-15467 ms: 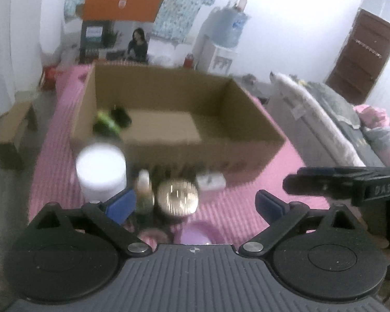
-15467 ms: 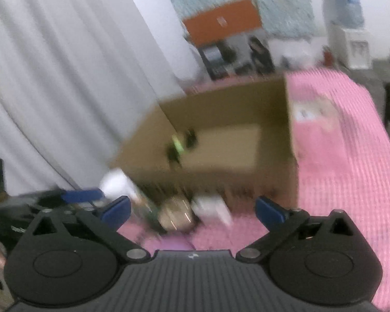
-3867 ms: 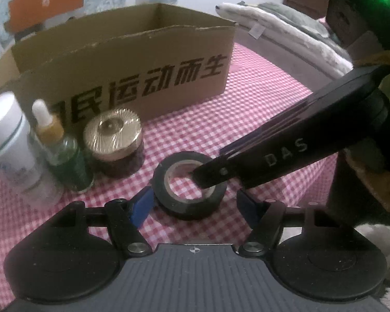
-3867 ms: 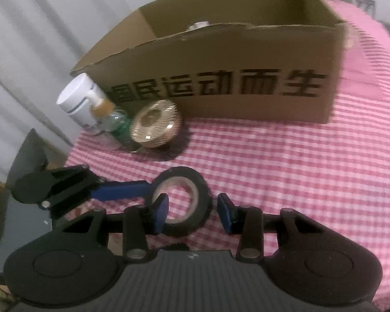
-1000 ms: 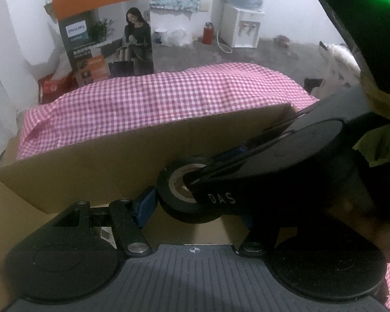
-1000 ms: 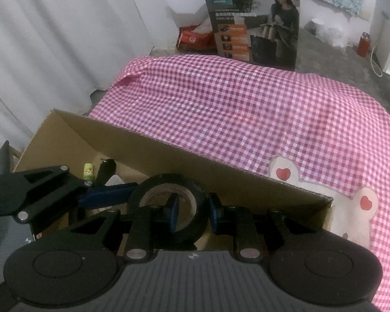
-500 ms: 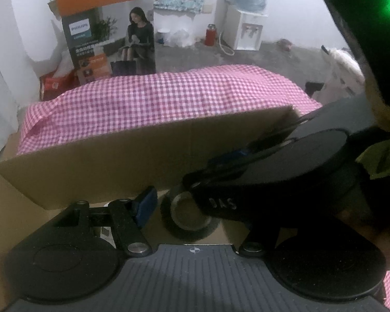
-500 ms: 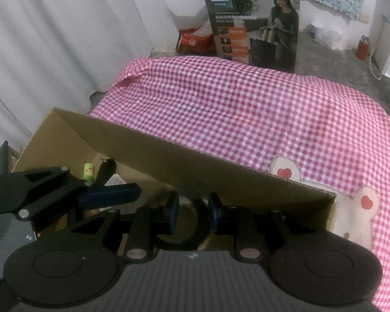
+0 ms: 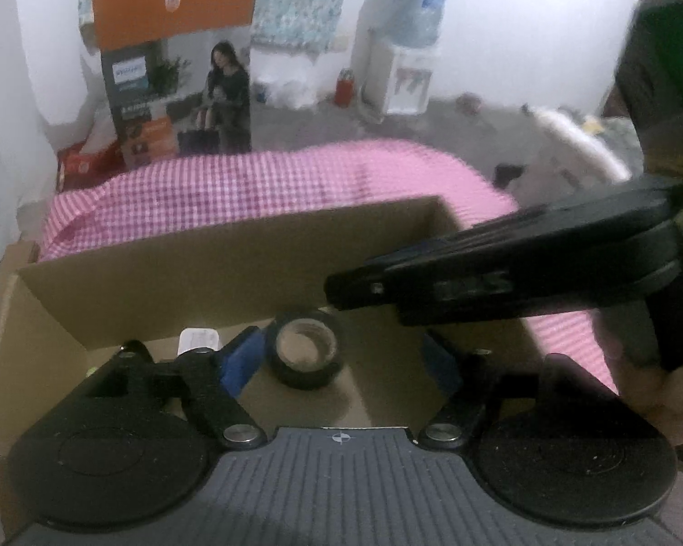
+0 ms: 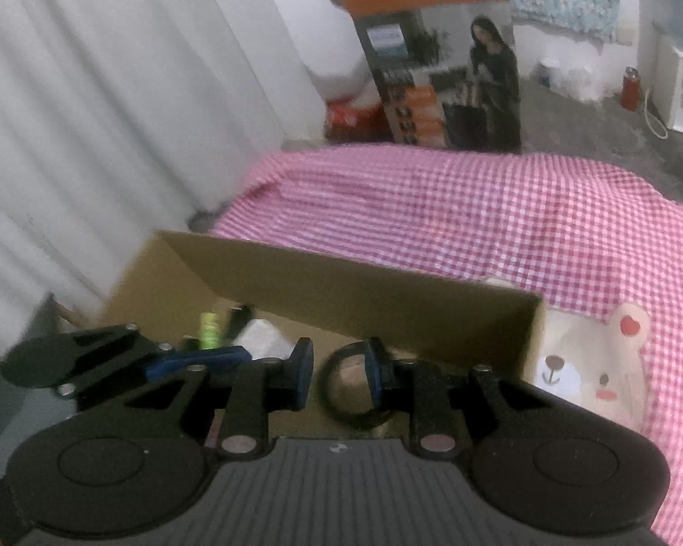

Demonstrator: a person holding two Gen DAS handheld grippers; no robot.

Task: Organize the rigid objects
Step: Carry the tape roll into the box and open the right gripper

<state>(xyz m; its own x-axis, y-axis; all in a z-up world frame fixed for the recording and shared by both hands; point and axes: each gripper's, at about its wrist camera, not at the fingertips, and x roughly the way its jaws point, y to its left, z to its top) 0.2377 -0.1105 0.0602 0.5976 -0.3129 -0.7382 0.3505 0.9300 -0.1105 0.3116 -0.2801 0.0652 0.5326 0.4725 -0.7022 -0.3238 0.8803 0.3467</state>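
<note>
A black tape roll (image 9: 306, 350) lies flat on the floor of the cardboard box (image 9: 232, 268). My left gripper (image 9: 339, 361) is open above the box, with the roll between its blue pads and free of them. My right gripper (image 10: 339, 375) is open and empty; the roll (image 10: 348, 389) lies below it, partly hidden by its right finger. The right gripper's arm (image 9: 501, 282) crosses the left wrist view from the right. The left gripper's finger (image 10: 196, 359) shows at the left of the right wrist view.
A white box (image 9: 198, 341) and a small green item (image 10: 208, 330) lie at the box's left end. The box stands on a pink checked cloth (image 10: 478, 218) with a bear print (image 10: 587, 373). Behind are a printed carton (image 9: 177, 104), a water dispenser (image 9: 405, 45) and white curtains (image 10: 114, 113).
The right gripper has opened and let go of the tape roll, which now lies on the box floor. Both grippers have lifted and pulled back a little.
</note>
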